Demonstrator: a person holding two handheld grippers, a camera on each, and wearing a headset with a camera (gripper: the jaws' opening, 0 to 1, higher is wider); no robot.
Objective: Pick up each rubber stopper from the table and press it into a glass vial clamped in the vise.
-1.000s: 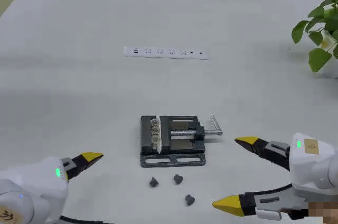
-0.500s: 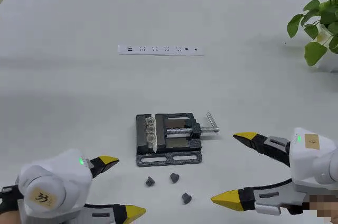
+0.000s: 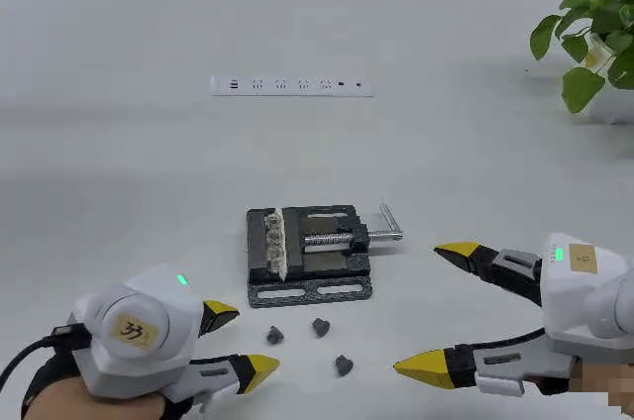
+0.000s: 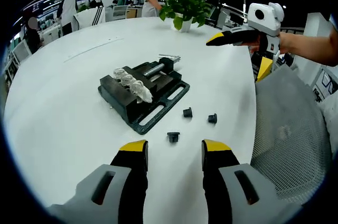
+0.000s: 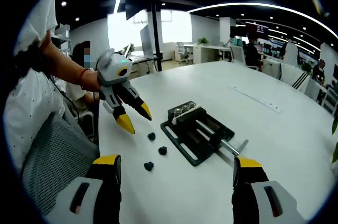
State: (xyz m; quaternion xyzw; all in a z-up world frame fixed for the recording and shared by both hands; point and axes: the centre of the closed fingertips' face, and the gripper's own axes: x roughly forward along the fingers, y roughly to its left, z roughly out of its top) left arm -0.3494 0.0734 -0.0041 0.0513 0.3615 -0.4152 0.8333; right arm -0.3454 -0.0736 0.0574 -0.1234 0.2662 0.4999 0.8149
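The left gripper hovers low over the white table with its yellow-tipped jaws parted and nothing between them. Three dark rubber stoppers lie loose on the table just ahead of it. The closest stopper sits just beyond its fingertips, in line with the gap between the jaws, and the other two lie a little farther on, toward its right jaw. Ahead and to the left of this gripper stands the black vise. A row of glass vials is clamped upright between the vise jaws, at the end away from the screw handle. The right gripper is held well apart from the left one, on the vise's handle side. Its jaws are spread wide and it is empty. From this gripper the vise lies straight ahead, between its two jaws. The stoppers lie ahead toward its left jaw, in a loose cluster beside the vise base, and none touches another. The left gripper sits just past them, pointing back toward the stoppers. Far beyond both grippers, past the vise, a white power strip lies flat on the table. A potted plant stands far out on the right gripper's side.
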